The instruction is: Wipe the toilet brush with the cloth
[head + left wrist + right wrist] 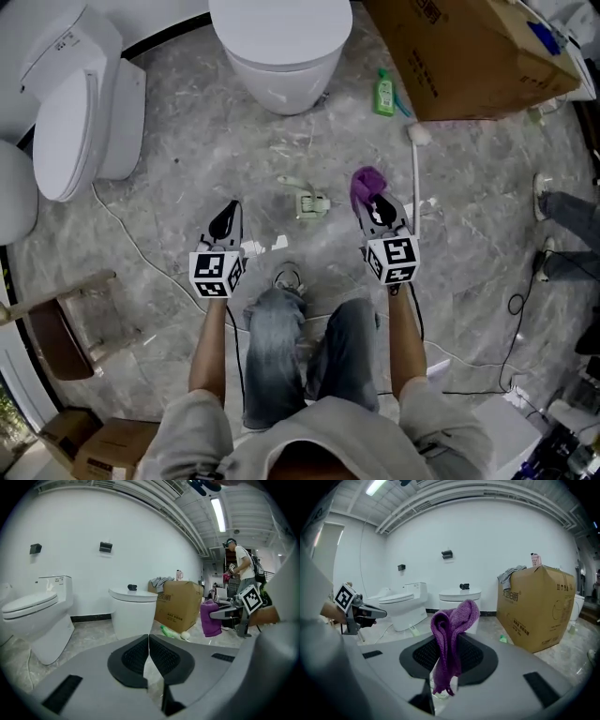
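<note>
My right gripper (pixel 449 660) has its jaws closed on the purple knitted cloth (pixel 451 620), which stands up between them and folds over the tips. My left gripper (pixel 149 654) has its jaws pressed together with nothing between them. Both hang above the grey marble floor (pixel 178 159), well apart from each other. The toilet brush with the long white handle and the pale fluffy head (pixel 415 178) lies flat on the floor, just to the right of my right gripper. Its head points toward the brown cardboard box (pixel 469 56), near the green plastic bottle (pixel 384 94). Nothing touches the brush.

I judge that the wiping is not yet begun. To do it well, I should first open the left jaws, take the white handle near its free end and lift it, so the brush cannot roll. Then I bring the cloth against the handle and slide along it. The cloth seems held by a thin part only, so I should press softly or it may slip out.
</note>
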`<action>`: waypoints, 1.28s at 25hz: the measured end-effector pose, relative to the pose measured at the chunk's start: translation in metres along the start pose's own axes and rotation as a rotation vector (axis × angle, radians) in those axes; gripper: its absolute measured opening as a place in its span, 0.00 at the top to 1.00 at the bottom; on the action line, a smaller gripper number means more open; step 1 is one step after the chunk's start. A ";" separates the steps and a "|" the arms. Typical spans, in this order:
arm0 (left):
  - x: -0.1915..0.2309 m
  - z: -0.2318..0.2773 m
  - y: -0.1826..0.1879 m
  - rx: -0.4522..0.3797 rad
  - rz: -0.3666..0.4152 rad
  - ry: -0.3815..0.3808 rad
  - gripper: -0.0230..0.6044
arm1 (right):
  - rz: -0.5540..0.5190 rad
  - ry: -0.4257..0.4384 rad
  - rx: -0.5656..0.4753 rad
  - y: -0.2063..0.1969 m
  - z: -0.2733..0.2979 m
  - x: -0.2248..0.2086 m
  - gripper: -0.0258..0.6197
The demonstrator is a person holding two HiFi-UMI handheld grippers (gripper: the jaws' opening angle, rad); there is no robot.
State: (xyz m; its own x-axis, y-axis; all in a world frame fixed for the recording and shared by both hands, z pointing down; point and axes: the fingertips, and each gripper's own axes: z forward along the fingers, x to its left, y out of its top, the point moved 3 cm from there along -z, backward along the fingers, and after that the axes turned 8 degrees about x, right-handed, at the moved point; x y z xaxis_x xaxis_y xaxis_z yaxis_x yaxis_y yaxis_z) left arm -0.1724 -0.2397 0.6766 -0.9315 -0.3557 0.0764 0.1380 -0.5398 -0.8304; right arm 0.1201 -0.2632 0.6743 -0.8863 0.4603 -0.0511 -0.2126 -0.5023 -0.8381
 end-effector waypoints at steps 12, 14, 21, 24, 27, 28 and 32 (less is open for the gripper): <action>-0.023 -0.113 0.153 0.055 -0.067 -0.011 0.93 | 0.024 -0.013 0.088 0.159 -0.117 0.008 0.79; -0.025 -0.132 0.181 0.047 -0.070 -0.007 0.93 | 0.015 -0.016 0.084 0.187 -0.136 0.010 0.79; -0.042 -0.189 0.268 0.025 -0.058 -0.036 0.93 | 0.008 -0.057 0.057 0.272 -0.205 0.016 0.79; -0.047 -0.202 0.299 0.002 -0.042 -0.046 0.93 | 0.010 -0.083 0.023 0.303 -0.223 0.014 0.79; -0.055 -0.215 0.322 -0.018 -0.024 -0.049 0.93 | 0.004 -0.104 -0.012 0.325 -0.242 0.011 0.79; -0.056 -0.220 0.329 -0.026 -0.022 -0.048 0.93 | 0.001 -0.112 -0.024 0.333 -0.249 0.011 0.79; -0.060 -0.240 0.361 -0.054 -0.011 -0.046 0.93 | -0.010 -0.143 -0.064 0.366 -0.276 0.007 0.79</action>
State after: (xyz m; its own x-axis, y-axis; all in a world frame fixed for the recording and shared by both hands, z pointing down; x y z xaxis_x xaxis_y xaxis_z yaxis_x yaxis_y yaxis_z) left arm -0.1476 -0.2298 0.2398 -0.9161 -0.3855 0.1100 0.1084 -0.5025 -0.8578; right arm 0.1497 -0.2420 0.2170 -0.9347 0.3540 0.0319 -0.1994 -0.4480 -0.8715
